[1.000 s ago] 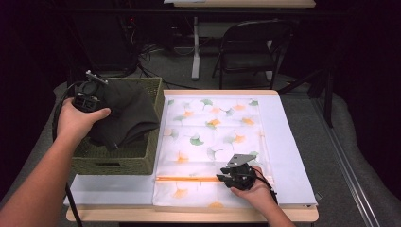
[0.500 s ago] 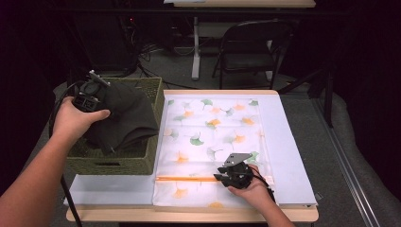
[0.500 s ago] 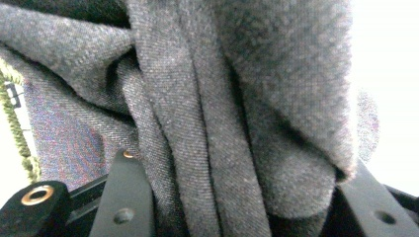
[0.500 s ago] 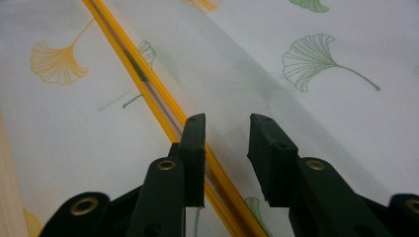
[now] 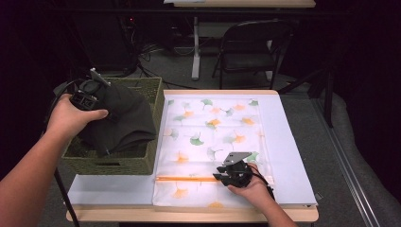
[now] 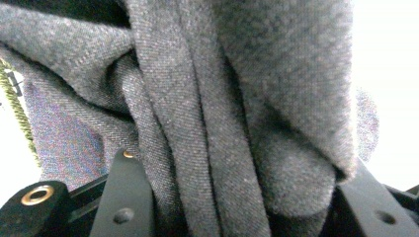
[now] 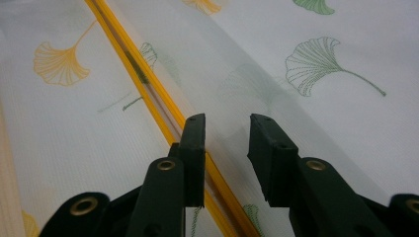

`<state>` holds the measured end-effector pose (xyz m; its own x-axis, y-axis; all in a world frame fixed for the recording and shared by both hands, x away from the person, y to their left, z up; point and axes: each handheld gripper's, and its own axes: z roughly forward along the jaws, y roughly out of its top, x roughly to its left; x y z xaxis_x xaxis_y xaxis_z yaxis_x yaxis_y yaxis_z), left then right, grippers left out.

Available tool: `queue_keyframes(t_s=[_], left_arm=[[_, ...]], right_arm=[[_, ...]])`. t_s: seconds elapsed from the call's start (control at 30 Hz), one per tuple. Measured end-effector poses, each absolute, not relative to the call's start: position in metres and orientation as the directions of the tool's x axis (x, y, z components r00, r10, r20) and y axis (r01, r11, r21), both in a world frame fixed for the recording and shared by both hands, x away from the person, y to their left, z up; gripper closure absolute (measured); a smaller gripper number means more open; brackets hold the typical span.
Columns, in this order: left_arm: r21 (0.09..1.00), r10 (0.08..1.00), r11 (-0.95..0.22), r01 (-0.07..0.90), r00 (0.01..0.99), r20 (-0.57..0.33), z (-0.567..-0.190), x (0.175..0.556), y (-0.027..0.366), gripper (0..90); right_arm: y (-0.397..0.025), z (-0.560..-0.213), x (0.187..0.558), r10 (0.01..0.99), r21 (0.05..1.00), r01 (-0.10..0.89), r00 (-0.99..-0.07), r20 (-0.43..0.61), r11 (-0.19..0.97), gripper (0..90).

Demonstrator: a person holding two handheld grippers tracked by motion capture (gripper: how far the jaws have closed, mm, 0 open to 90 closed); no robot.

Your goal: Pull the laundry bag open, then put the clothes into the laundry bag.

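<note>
Dark grey garment (image 5: 124, 120) hangs from the left gripper (image 5: 90, 94), which is clamped on a thick bunch of its folds; most of the cloth is above and inside the woven basket (image 5: 118, 163) at the left of the table (image 5: 293, 142). In the left gripper view the folds (image 6: 222, 123) fill the space between the two black jaws.

I judge the step is to lift the garment out and bring it to the zippered bag (image 5: 213, 137) with ginkgo leaf print. To do it well, the left hand (image 5: 71, 118) should go high enough that the hanging end passes the basket rim, and the grip should stay firm on the bunch.

The left forearm comes from the bottom left, hand raised over the basket. The right hand (image 5: 250, 189) lies low on the near part of the bag, its right gripper (image 5: 234, 174) with jaws spread, standing over the transparent flap just beside the orange zipper (image 7: 148, 84), not gripping anything.
</note>
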<state>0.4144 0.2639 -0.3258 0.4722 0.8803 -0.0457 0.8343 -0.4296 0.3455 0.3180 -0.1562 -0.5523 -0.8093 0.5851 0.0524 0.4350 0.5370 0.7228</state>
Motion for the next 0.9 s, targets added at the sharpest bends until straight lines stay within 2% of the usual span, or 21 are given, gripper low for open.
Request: queue_keyframes(t_s=[0.9], left_arm=[[0.344, 0.84, -0.499, 0.795, 0.541, -0.032, -0.305, 0.398, 0.245, 53.8]], right_arm=[[-0.149, -0.555, 0.317, 0.56, 0.716, 0.406, -0.828, 0.025, 0.568, 67.4]])
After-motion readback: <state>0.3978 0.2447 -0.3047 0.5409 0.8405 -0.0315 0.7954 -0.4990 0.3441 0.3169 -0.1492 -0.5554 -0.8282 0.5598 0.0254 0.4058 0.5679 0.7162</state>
